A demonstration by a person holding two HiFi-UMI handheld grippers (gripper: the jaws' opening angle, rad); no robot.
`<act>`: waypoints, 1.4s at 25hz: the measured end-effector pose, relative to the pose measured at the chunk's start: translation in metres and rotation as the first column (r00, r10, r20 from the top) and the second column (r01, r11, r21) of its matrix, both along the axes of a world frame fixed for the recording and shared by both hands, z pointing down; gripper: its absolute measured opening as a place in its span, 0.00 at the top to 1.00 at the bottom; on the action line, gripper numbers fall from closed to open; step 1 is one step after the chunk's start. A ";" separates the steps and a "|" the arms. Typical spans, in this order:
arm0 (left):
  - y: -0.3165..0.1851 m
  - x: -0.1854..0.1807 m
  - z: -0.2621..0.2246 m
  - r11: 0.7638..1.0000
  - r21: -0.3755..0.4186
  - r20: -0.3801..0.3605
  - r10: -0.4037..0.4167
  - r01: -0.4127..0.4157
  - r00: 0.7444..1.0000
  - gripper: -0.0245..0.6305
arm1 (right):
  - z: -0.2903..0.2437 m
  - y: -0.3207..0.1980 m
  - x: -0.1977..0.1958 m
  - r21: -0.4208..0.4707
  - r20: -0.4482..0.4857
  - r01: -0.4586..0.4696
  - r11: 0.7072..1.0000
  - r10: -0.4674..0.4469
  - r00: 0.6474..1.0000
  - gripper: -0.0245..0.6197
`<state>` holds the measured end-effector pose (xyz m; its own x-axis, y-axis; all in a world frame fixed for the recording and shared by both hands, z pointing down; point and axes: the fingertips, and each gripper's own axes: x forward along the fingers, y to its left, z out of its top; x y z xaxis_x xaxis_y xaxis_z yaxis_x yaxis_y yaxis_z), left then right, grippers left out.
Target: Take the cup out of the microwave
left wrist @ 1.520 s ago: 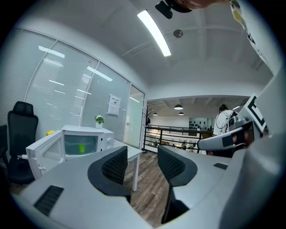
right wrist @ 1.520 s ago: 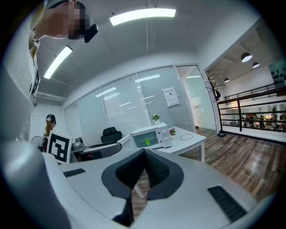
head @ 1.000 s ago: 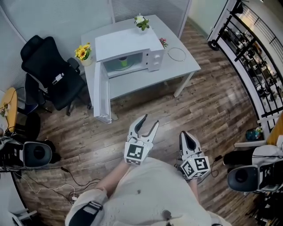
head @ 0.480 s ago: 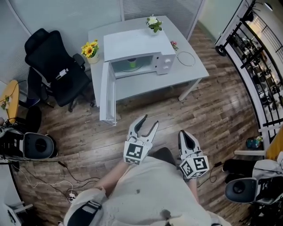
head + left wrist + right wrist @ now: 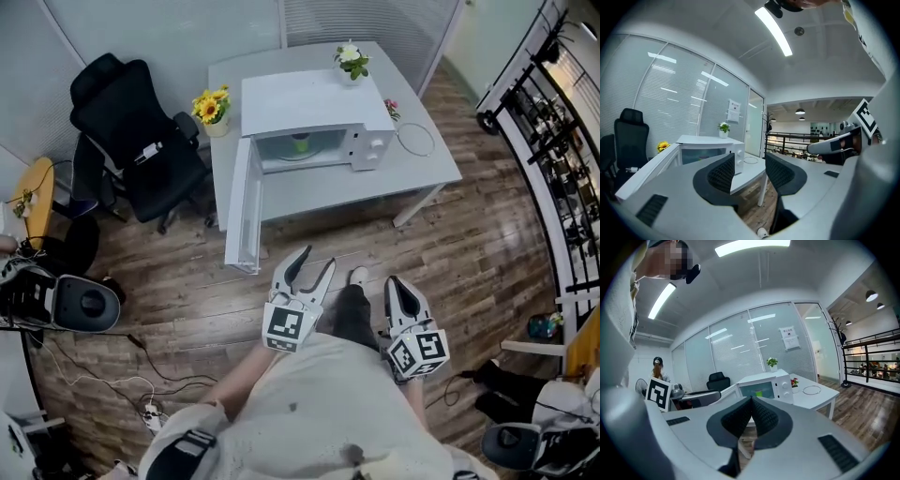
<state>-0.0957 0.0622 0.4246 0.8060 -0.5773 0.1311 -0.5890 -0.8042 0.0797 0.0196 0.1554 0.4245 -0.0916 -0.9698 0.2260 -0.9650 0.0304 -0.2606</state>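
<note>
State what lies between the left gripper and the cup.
Head view: from the left gripper, bare wood floor, then the table edge, before the cup in the open microwave.

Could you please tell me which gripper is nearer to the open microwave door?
Left. The left gripper is just short of the microwave door; the right gripper, farther right.

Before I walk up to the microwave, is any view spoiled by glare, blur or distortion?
Head view: sharp and evenly lit, cup visible in the open microwave; edges bow, floor has faint sheen. Left gripper view: heavy fisheye, dark corners, bright ceiling light, microwave small. Right gripper view: same bending, cup only a small green spot.
</note>
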 end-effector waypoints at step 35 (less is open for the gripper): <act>-0.194 0.118 0.009 0.919 -0.015 0.017 -0.393 0.393 0.919 0.64 | -0.011 -0.266 0.140 0.026 -0.013 0.405 0.914 -0.405 0.914 0.95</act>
